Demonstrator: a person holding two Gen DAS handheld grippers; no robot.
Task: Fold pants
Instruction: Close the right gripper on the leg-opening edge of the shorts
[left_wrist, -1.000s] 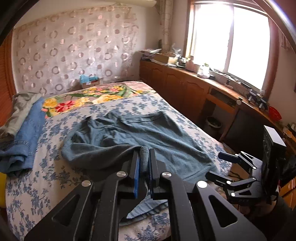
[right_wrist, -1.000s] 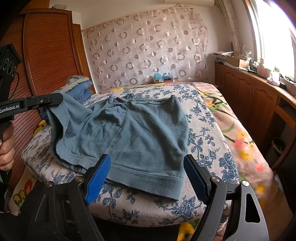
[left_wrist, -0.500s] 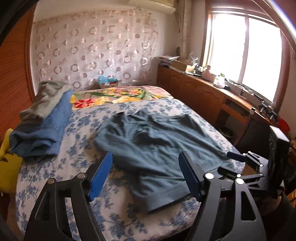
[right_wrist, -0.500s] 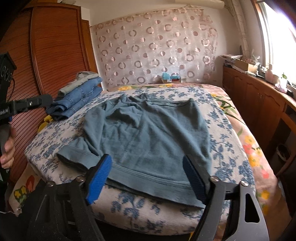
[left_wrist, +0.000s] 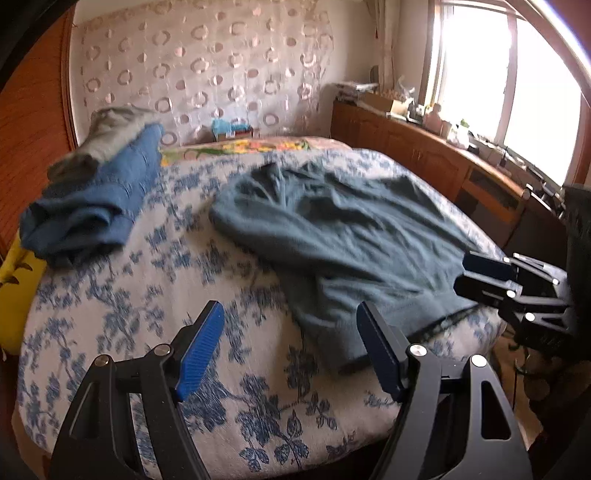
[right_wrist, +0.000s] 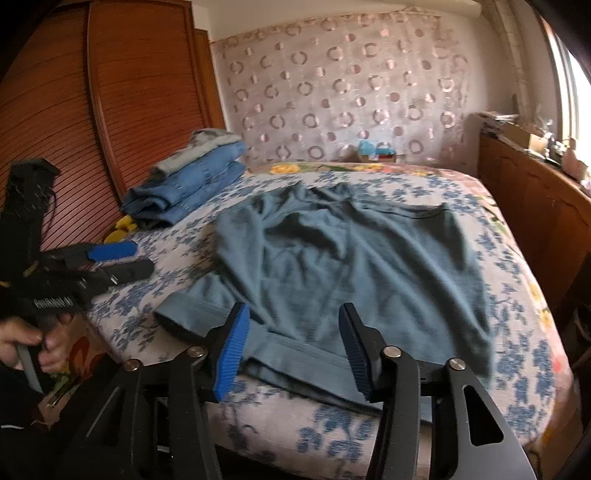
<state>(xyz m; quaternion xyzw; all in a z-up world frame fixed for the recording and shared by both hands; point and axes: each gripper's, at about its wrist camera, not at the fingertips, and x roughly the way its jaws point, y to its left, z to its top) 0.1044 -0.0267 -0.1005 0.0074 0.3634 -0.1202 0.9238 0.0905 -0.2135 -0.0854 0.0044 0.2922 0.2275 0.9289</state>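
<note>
Pants in teal-grey cloth lie spread on the floral bedspread, seen from the left wrist with one leg end doubled over near the foot of the bed. A second ago the left gripper was clamped on a raised fold of that cloth; half a second ago it had let go, and now its blue pads stand wide apart, holding nothing and touching nothing, above bare bedspread just left of the hem. The view has also swung leftward, so the folded jeans with a grey garment on top loom larger. At the right edge the right gripper hangs beside the mattress corner, its jaws parted. My reading: the first fold has been laid down and released, and both tools are being reset for the next grip.

From the right wrist, the pants lie flat with the leg end turned back at the lower left, where a second ago that corner hung lifted in the air. The right gripper has come closer to the hem, with its jaws somewhat narrower than before but open and empty, the hem showing between the pads; contact cannot be told. The left gripper sits well apart to the left, open, over the bedspread edge. The folded jeans rest near the wardrobe.
</note>
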